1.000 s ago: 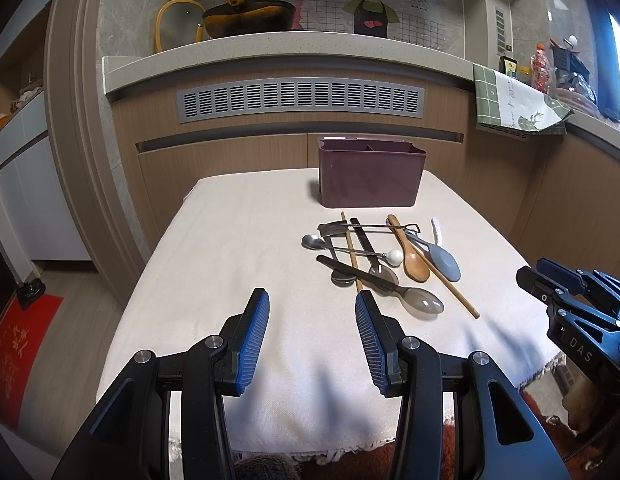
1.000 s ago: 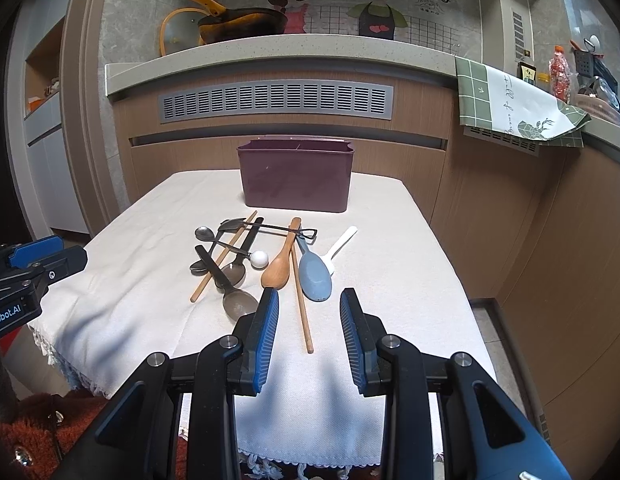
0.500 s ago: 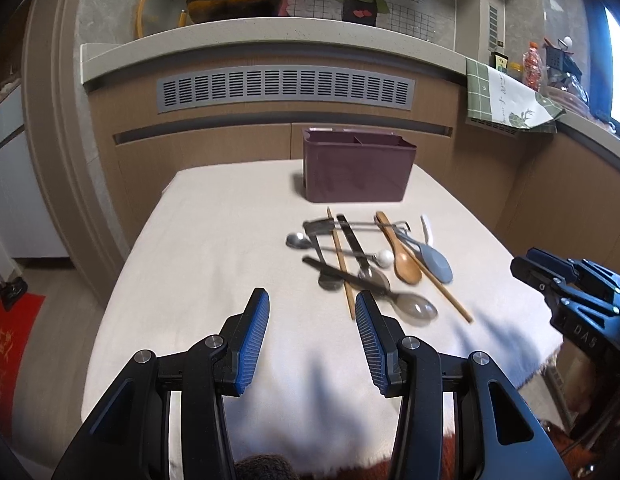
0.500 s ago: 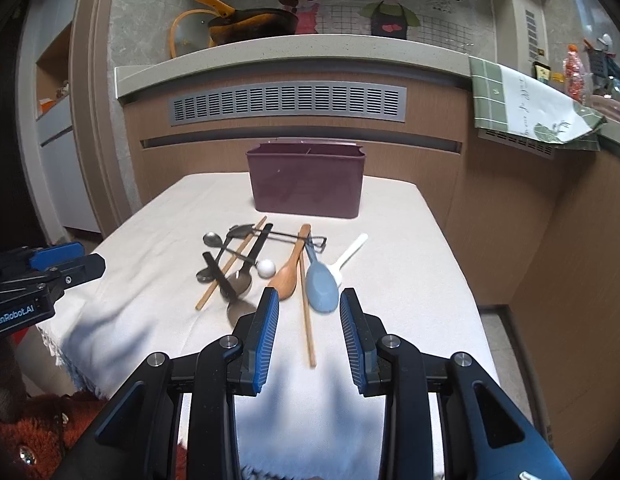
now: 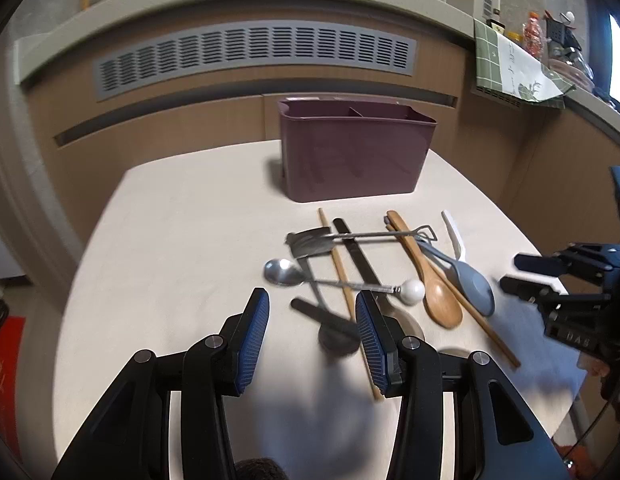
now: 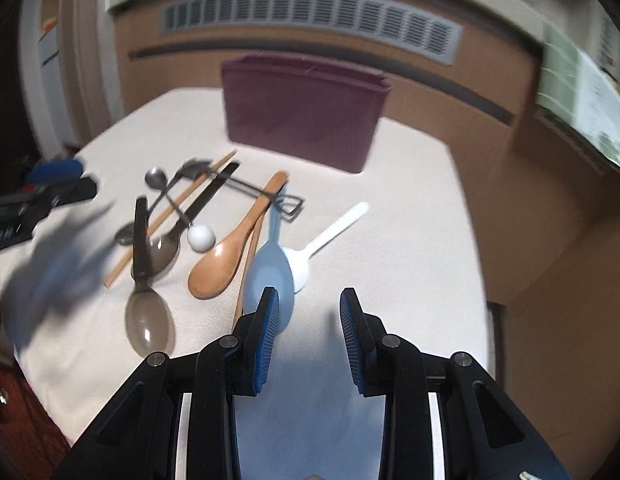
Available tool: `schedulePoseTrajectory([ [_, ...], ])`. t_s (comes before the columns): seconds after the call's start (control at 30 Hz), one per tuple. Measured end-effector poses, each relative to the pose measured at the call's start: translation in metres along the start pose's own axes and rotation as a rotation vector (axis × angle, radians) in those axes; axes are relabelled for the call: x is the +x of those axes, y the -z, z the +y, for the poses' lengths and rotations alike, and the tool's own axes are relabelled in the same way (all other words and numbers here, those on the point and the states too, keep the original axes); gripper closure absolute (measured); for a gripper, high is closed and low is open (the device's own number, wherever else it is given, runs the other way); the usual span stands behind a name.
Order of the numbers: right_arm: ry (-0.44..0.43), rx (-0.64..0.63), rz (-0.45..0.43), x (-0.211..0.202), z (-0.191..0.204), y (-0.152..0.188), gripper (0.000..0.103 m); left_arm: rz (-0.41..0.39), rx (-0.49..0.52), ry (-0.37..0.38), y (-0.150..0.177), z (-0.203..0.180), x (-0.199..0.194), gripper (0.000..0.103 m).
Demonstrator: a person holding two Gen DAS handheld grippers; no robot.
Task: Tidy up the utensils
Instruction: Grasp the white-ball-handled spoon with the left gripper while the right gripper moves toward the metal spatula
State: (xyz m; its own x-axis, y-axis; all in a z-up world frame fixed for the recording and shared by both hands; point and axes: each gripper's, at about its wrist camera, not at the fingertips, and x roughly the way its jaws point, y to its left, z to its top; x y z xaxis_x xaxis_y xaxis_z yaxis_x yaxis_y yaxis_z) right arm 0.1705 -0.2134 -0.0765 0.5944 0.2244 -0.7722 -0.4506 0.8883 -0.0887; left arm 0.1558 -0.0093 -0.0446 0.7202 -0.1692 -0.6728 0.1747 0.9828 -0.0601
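Note:
A pile of utensils lies on the cloth-covered table (image 5: 170,240): a wooden spoon (image 5: 434,284), a grey-blue scoop (image 5: 470,280), a white spoon (image 6: 322,240), a metal spoon with a white ball end (image 5: 412,291), chopsticks (image 5: 338,260) and dark ladles (image 6: 148,320). A maroon utensil holder (image 5: 350,152) stands behind them. My left gripper (image 5: 312,320) is open just above the pile's near left. My right gripper (image 6: 308,316) is open over the scoop (image 6: 270,272) and white spoon, and also shows in the left wrist view (image 5: 526,276).
A wooden counter front with a grey vent (image 5: 250,56) runs behind the table. A green checked towel (image 5: 510,68) hangs over the counter at the right. The table's edges drop off at left, right and front. My left gripper shows at the right wrist view's left edge (image 6: 50,196).
Both grippers have moved forward and down toward the utensil pile, which now looks much larger. Both stay open and nothing has been taken hold of.

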Motion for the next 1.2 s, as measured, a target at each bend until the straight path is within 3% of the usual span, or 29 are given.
schedulePoseTrajectory([
  [0.13,-0.043,0.050,0.015,0.015,-0.016,-0.008,0.074,0.042,0.131,0.227,-0.013,-0.014,0.020,0.057],
  [0.2,-0.035,0.081,0.007,0.016,-0.022,-0.012,0.074,0.072,0.230,0.300,-0.017,-0.022,0.031,0.057],
  [0.23,-0.033,0.100,0.001,0.016,-0.026,-0.012,0.074,0.073,0.266,0.301,-0.019,-0.024,0.035,0.057],
  [0.3,-0.044,0.132,-0.015,0.014,-0.031,-0.012,0.074,0.060,0.301,0.270,-0.021,-0.025,0.040,0.057],
  [0.37,-0.066,0.148,-0.026,0.012,-0.030,-0.011,0.074,0.046,0.269,0.230,-0.025,-0.018,0.046,0.057],
  [0.53,-0.115,0.070,-0.049,0.012,-0.013,-0.028,0.074,0.064,0.037,0.150,-0.024,0.022,0.049,0.057],
  [0.67,-0.242,-0.108,-0.062,0.020,0.017,-0.073,0.074,0.039,-0.042,0.041,-0.017,0.045,0.032,0.057],
  [0.8,-0.413,-0.288,0.008,0.042,0.052,-0.110,0.074,0.047,-0.106,0.026,-0.013,0.072,0.021,0.057],
  [0.97,-0.311,-0.520,0.036,0.075,0.088,-0.127,0.074,-0.012,-0.121,0.014,-0.002,0.087,0.004,0.057],
  [1.2,-0.276,-0.635,0.153,0.122,0.103,-0.143,0.073,-0.044,-0.196,0.034,0.004,0.108,0.001,0.057],
])
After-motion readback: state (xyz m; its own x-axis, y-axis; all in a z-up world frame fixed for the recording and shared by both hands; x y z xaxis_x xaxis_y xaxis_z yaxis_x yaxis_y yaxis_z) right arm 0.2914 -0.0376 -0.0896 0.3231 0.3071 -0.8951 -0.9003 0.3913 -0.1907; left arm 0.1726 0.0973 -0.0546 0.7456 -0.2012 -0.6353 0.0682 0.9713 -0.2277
